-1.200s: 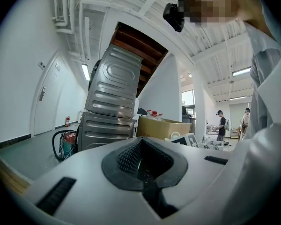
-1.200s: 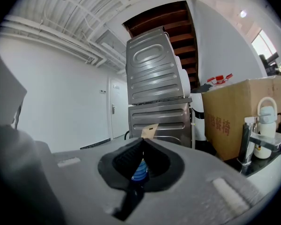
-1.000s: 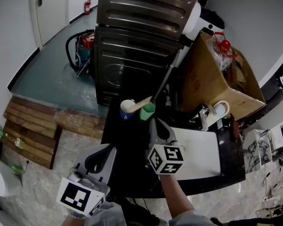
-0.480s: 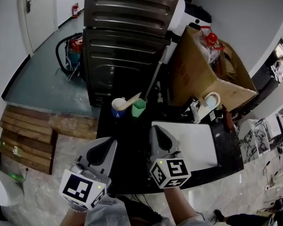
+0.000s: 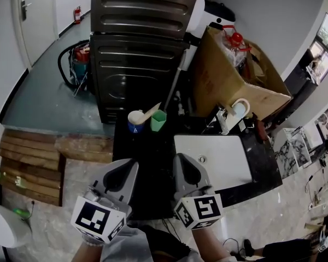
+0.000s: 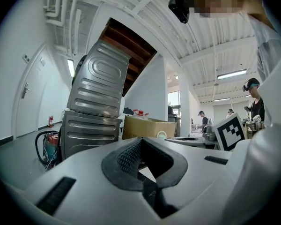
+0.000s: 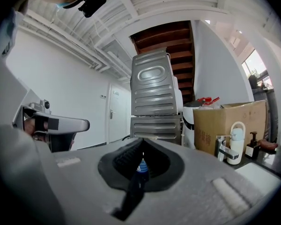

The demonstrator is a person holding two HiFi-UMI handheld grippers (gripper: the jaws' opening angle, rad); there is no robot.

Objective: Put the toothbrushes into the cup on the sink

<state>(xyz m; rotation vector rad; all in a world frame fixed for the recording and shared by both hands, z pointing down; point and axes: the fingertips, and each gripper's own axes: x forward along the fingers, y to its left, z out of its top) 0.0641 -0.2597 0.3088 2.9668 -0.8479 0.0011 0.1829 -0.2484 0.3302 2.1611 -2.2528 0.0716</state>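
My left gripper and right gripper hover at the black counter's near edge, jaws pressed together, empty, well apart from the green plastic cup.

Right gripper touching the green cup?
Apart. Head view: the right gripper, jaws shut, is near the front edge of the counter; a stretch of bare dark top separates it from the green cup at the back.

black counter carries a white sink, blue cup and green cup.
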